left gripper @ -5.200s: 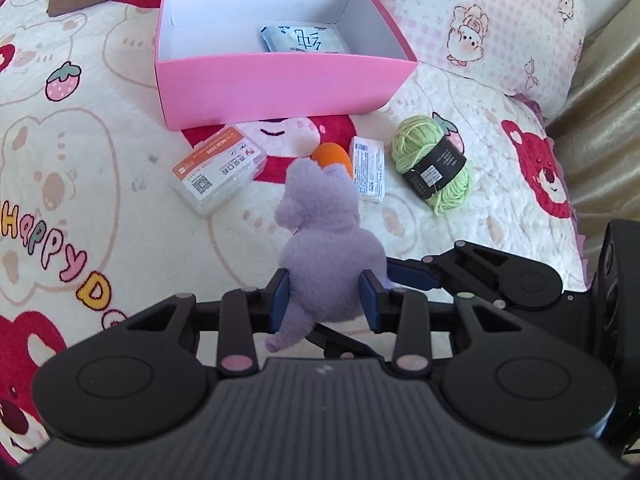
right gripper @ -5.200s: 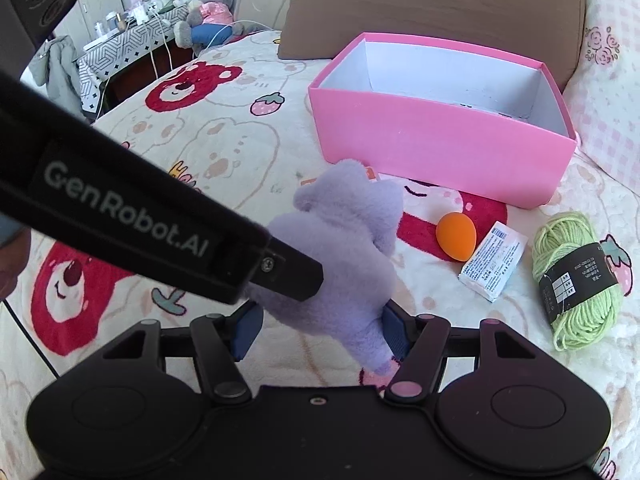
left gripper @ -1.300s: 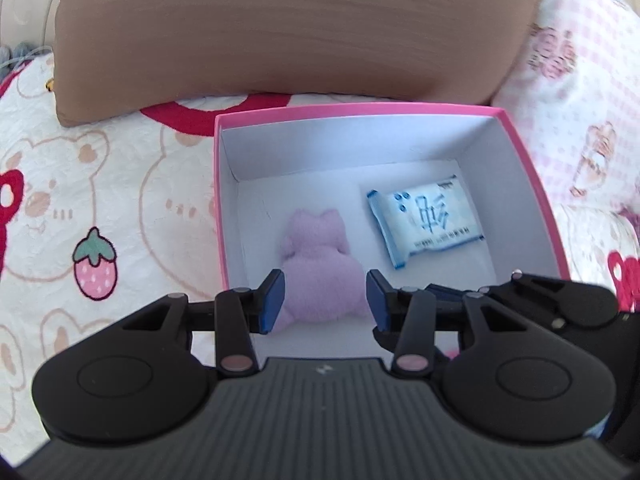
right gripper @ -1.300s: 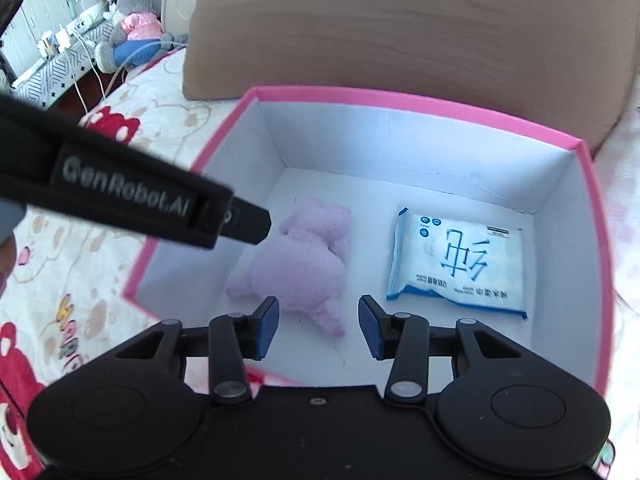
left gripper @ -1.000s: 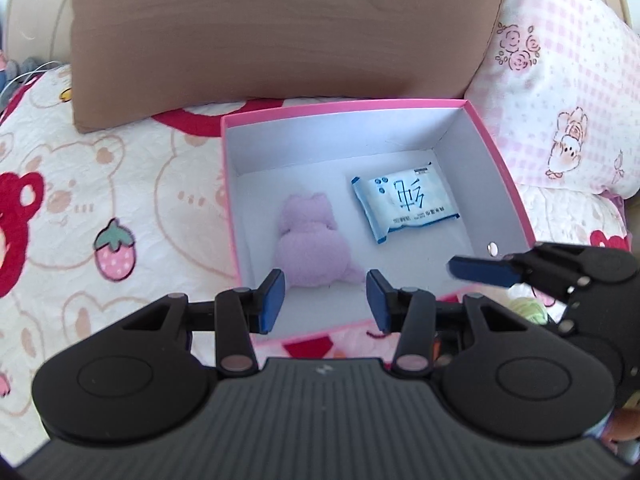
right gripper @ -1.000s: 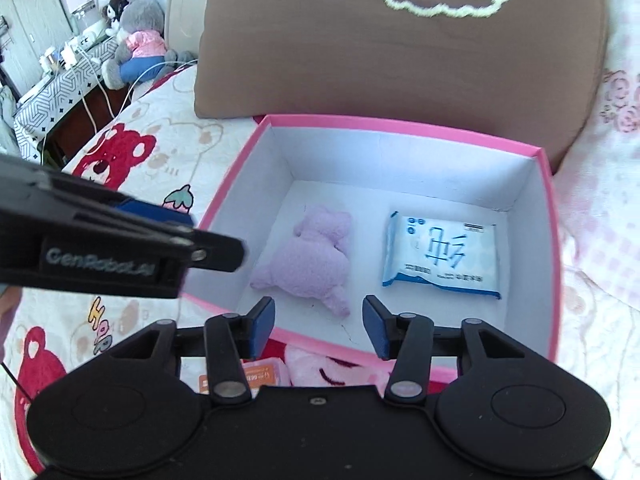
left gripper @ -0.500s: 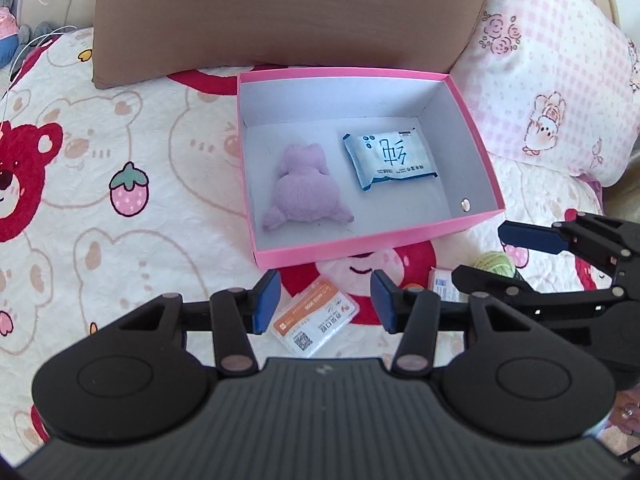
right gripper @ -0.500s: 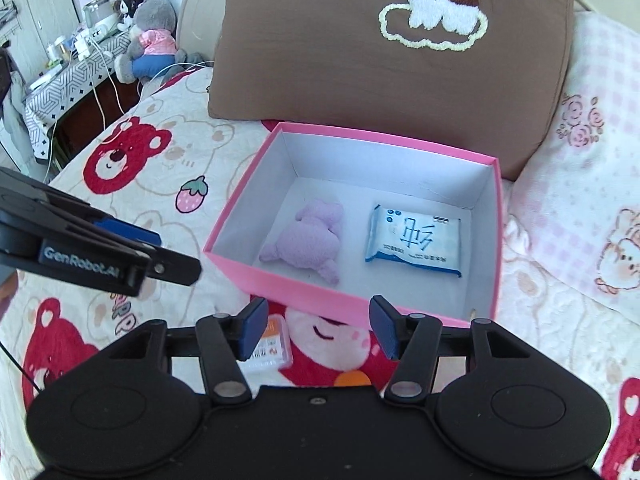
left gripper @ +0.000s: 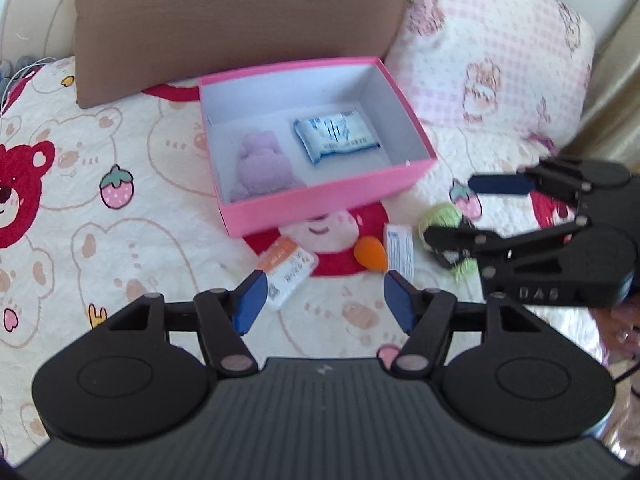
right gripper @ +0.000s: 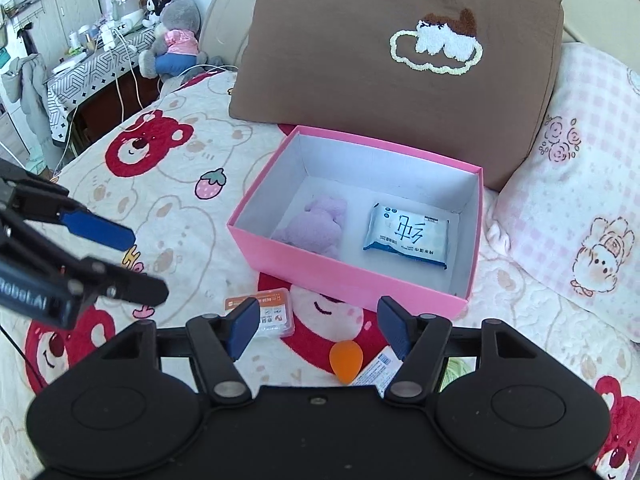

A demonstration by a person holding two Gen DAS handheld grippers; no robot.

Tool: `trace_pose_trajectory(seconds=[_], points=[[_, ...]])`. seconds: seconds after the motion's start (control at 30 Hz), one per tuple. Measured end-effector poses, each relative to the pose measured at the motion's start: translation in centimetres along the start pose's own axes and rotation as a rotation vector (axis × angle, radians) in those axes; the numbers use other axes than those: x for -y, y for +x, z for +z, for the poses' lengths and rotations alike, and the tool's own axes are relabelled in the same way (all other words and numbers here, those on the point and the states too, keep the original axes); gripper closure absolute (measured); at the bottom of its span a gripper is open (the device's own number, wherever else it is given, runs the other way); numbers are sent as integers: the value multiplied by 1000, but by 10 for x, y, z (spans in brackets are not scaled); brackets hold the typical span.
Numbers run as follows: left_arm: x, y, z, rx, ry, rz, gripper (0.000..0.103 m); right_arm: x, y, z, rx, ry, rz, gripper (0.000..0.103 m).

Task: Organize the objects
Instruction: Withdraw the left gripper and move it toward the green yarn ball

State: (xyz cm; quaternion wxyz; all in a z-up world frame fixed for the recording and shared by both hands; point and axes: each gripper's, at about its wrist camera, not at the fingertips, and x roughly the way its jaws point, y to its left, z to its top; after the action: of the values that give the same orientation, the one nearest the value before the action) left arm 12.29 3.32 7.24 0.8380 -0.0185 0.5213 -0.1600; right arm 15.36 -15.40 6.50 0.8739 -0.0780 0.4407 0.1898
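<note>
- The left tool [left gripper: 320,300] and the right tool [right gripper: 316,330] both hang spread and empty, low in their frames.
- The pink box [left gripper: 328,204], frame center, holds a purple plush [left gripper: 262,164] and a wipes packet [left gripper: 336,136].
- The orange sponge [left gripper: 371,254] lies on the bed below the box; best to straddle it squarely before pinching, clear of the neighbouring white packet [left gripper: 399,246].

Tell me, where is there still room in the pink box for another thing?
Inside the pink cardboard box, bare floor shows along the back wall behind the purple plush toy and the blue-and-white tissue packet, and in front of the packet by the front wall. The left half is crowded by the plush.
</note>
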Motion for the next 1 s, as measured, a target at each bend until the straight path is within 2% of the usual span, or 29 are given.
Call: trace_pose_trajectory(seconds=[0.13, 0.2, 0.33, 0.47, 0.63, 0.87, 1.0], points=[[6, -1, -13, -23, 36, 15, 39, -2, -12, -6, -10, 13, 17, 29], [6, -3, -16, -15, 25, -3, 38, -4, -18, -9, -4, 14, 31, 21], [6, -12, -23, 4, 22, -36, 34, -10, -25, -15, -2, 8, 14, 18], [8, -19, -29, 9, 36, -40, 26, -12, -30, -19, -12, -3, -11, 13], [16, -13, -38, -32, 75, -25, 22, -9, -30, -25, -39, 8, -23, 13], [25, -4, -45, -60, 84, -63, 21, -4, -29, -31, -77, 30, -28, 12], [31, 3, -53, -73, 98, -60, 21, -3, -30, -37, -88, 32, -38, 12]])
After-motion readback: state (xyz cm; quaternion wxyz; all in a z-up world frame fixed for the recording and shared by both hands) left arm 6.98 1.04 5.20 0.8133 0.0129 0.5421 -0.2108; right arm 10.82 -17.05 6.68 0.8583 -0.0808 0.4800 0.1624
